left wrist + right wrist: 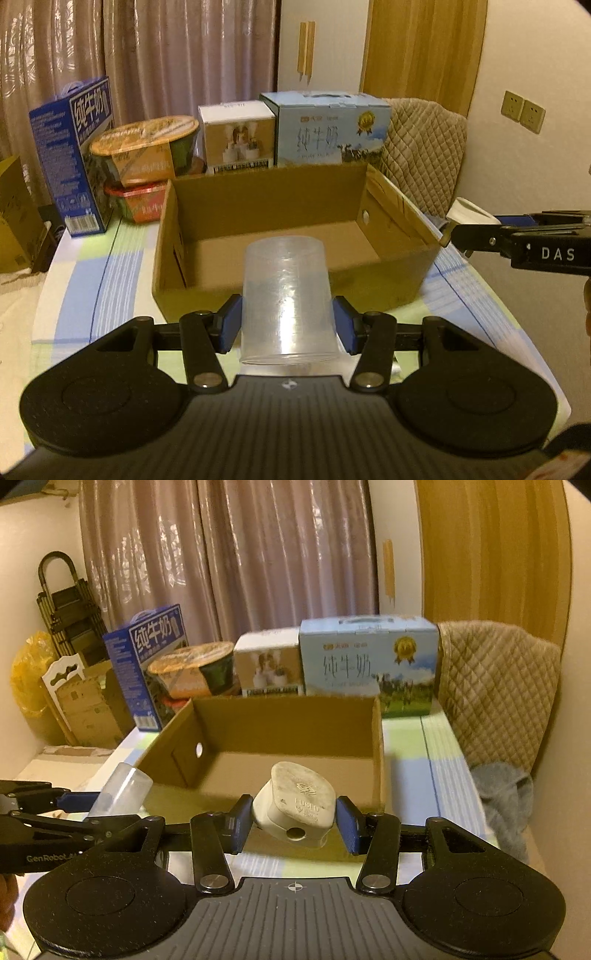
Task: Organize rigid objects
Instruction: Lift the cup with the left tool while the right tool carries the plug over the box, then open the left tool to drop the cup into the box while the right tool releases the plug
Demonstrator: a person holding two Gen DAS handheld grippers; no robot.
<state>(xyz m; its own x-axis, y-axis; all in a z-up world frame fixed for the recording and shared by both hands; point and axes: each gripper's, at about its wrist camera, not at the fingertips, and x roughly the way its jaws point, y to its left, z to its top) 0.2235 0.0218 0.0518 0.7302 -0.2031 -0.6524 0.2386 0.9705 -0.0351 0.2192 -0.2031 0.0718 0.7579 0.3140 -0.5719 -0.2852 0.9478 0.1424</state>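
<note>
A: What has the left gripper (288, 325) got?
B: A clear cup (286, 299), clamped between its blue pads (231, 325), base pointing away from the tool. It hangs just short of the open box (258, 206), whose near wall lies right ahead of the fingers.
A: And the right gripper (293, 825)?
B: Clenched on a white plug (295, 805), marked FUSED. The same box lies straight ahead of it.
A: What is beyond the box?
B: Milk cartons (332, 129) and noodle bowls (147, 144), then the curtain (166, 55).
</note>
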